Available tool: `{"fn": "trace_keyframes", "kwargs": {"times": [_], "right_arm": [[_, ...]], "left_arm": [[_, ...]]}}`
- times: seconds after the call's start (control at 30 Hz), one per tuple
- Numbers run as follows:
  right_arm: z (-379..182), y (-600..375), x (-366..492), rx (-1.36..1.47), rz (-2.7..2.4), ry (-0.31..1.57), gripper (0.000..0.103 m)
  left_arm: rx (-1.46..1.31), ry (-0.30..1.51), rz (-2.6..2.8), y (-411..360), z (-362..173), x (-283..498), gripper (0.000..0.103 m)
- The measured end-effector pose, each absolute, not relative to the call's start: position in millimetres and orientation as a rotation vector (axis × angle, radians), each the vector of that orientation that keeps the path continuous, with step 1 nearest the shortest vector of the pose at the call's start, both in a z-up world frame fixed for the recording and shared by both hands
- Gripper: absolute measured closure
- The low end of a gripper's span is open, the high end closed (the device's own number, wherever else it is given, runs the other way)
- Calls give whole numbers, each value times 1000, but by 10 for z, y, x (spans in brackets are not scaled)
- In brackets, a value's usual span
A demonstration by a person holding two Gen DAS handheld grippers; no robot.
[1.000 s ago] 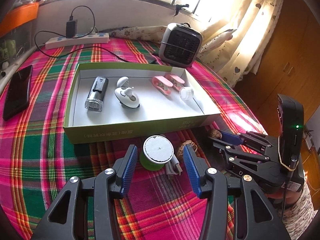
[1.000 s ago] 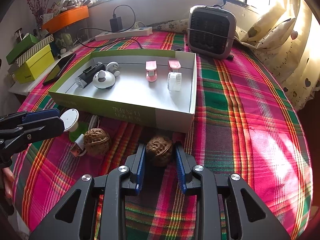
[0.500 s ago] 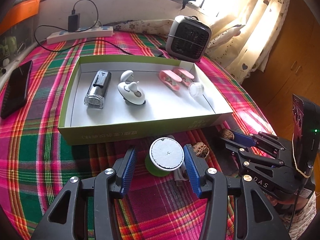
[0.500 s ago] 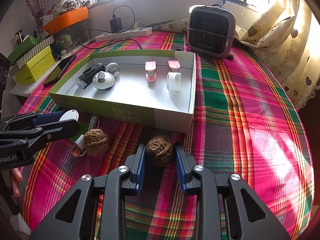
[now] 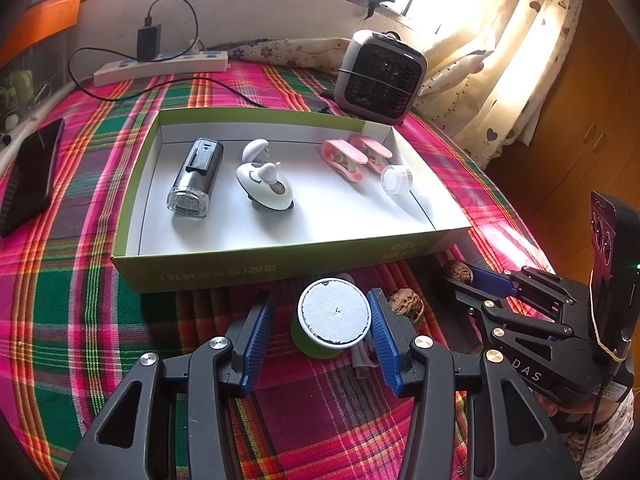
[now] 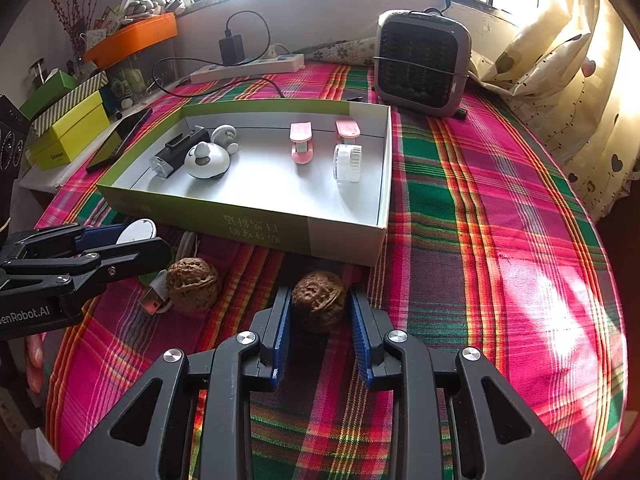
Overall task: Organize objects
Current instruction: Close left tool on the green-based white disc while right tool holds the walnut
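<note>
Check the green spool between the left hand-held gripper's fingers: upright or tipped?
Upright. The green spool stands on the plaid cloth, its round white top facing up, between the left hand-held gripper's open fingers.

Both claws, left claw point(image 5: 322, 334) and right claw point(image 6: 320, 330), wear black skeletal frames, ribbed blue pads point(image 5: 256, 336), silver screws, with white "DAS" lettering on the right.

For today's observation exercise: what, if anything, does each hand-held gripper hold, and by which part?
The right hand-held gripper clamps a walnut by its two sides. The left hand-held gripper holds nothing: its open jaws straddle the green spool.
</note>
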State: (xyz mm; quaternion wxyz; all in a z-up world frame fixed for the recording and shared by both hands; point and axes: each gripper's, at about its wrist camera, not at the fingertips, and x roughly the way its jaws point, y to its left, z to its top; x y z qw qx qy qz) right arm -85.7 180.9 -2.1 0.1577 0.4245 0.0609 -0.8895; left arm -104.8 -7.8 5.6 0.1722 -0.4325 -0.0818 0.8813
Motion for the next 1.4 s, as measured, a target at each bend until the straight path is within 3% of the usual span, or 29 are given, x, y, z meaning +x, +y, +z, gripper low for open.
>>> {"fn": "trace_keyframes", "kwargs": {"times": [0.23,1.4], "right_arm": [[-20,1810,-858,1214,-2545,174,74],[-20,1807,-857,1215,-2543,169,74]], "left_arm": [[-1222,-222,2495,-77,74,-1035,73],[-1202,-265,2520,-210,122,-1016,73]]}}
